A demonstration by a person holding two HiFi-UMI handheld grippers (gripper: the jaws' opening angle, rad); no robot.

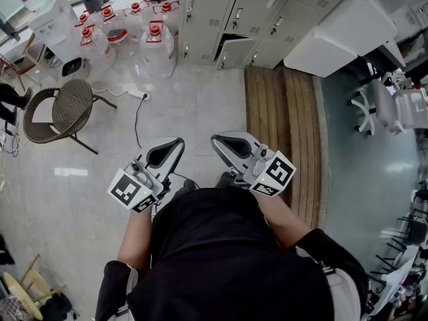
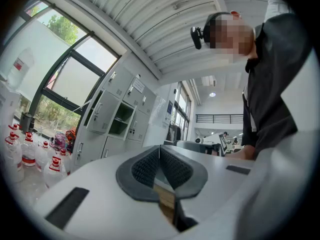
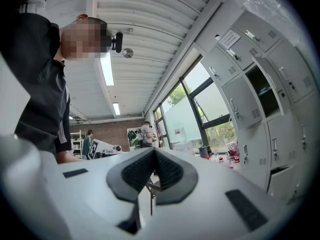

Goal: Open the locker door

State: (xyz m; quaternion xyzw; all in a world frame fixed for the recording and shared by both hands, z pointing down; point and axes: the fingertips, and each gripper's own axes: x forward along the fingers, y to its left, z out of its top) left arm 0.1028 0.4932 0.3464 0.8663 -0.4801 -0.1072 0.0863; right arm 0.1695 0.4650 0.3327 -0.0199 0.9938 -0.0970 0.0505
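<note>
The lockers [image 1: 267, 15] run across the top of the head view. That edge cuts off their upper rows, and the rows that do show are steeply foreshortened. A white block [image 1: 348, 35] stands before their right end. In the left gripper view they sit small at the left. In the right gripper view they are large at the right, clipped by the round lens edge. Each claw's pale body fills the lower part of its own view and hides the floor ahead. In the head view the person's torso [image 1: 227, 259] hides the legs and feet.

I cannot tell which door the task means. One compartment [image 3: 260, 86] in a middle row stands open and dark inside. Below it a low door [image 3: 282, 181] is ajar, with a dark slit at its edge. The doors round them look shut. The doors stand upright, somewhat taller than wide, with thin vertical handles, and their fronts face the person. The lockers lie across the floor [image 1: 200, 105], well apart from both claws.

The left claw [image 2: 159, 151] is closed, its ribbed pads meeting at the tip with nothing between them. The right claw [image 3: 154, 151] is closed and empty too. Both are held side by side just before the torso, about level, pointing toward the lockers.

Red-capped jugs [image 1: 127, 35] stand left of the lockers. A wicker chair [image 1: 67, 109] is nearer on the left, and wooden boards [image 1: 284, 132] lie on the floor to the right.
</note>
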